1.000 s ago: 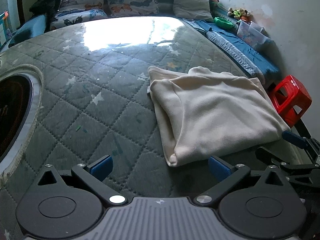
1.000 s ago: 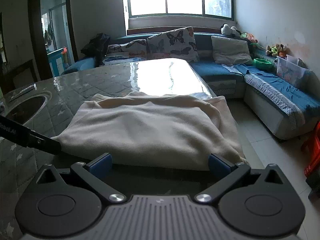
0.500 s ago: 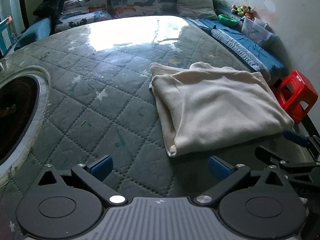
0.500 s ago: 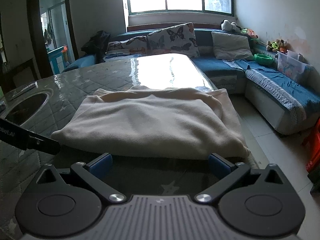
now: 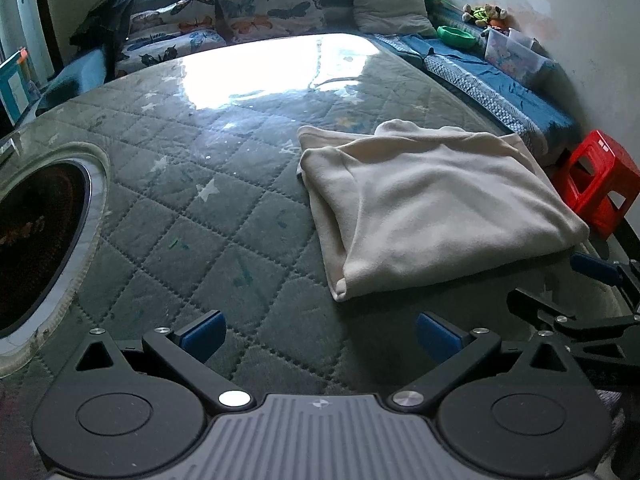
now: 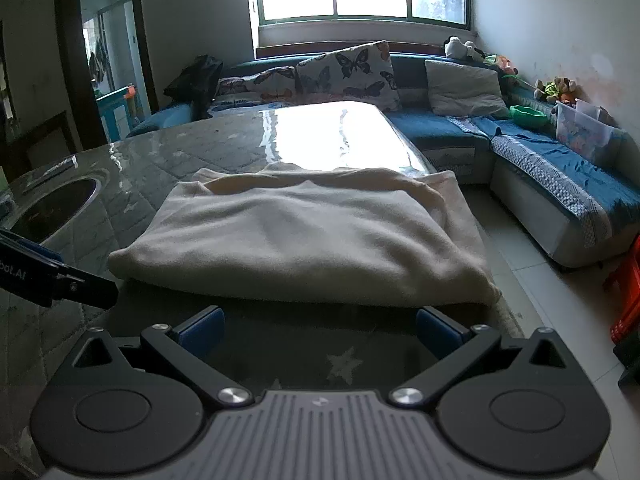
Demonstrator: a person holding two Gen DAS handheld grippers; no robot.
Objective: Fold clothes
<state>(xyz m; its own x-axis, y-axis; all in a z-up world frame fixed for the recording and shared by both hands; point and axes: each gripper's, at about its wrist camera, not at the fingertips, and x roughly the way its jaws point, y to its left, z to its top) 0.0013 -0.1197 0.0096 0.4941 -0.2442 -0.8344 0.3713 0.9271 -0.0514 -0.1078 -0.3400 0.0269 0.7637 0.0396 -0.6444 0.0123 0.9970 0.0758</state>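
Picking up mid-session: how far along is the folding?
Done: the cream fleece garment lies folded in a neat rectangle on the quilted green table cover. In hand: nothing; left gripper and right gripper are open, short of it. Left: maybe a final fold.

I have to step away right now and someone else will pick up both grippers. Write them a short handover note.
Left gripper: jaws open, empty, over the quilted table, just short of the garment's near left corner.
Right gripper: jaws open, empty, facing the garment's near edge, not touching it.
Cream garment: lies folded into a rough rectangle at the table's right side, layers stacked, a lower layer sticking out along the far and right edges.
Done: it looks folded at least once.
Left: probably tidy the protruding layer, and fold once more if a smaller bundle is wanted.
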